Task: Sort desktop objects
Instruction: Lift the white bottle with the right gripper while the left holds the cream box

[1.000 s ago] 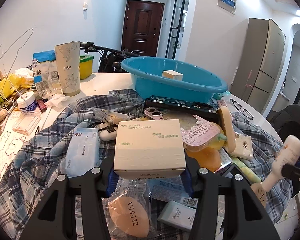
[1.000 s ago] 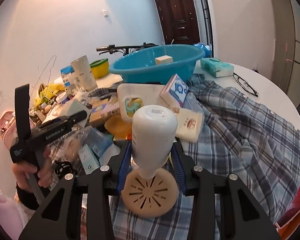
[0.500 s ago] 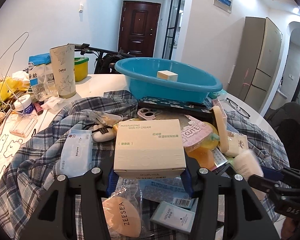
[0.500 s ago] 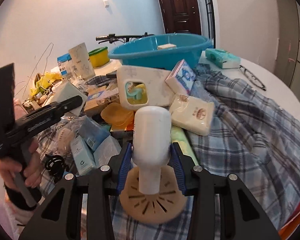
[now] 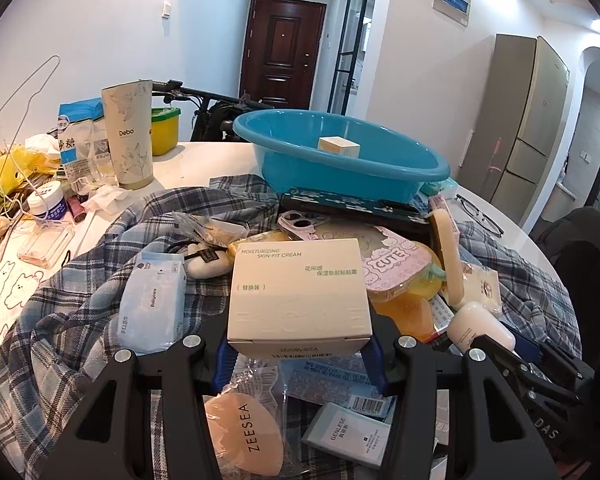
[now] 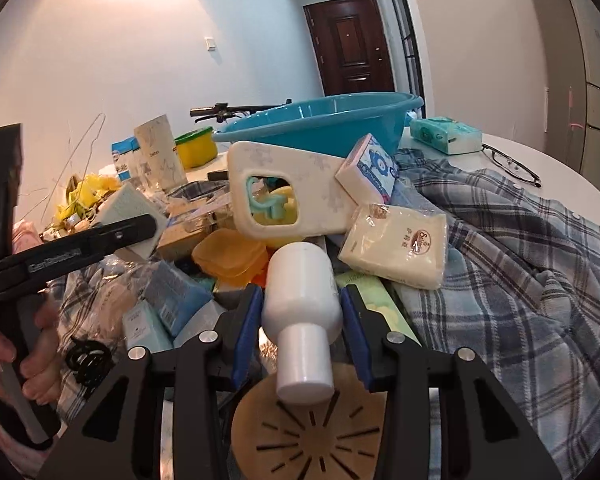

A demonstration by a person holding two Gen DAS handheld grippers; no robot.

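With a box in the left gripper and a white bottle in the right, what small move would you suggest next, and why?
Probably carry the cream box, clamped in the left gripper, forward to the blue basin and release it. A small box already sits inside, and the right gripper holds the white bottle low over the clutter.

Bright ceiling spotlights, sharp frames, strong fisheye bending, black corners
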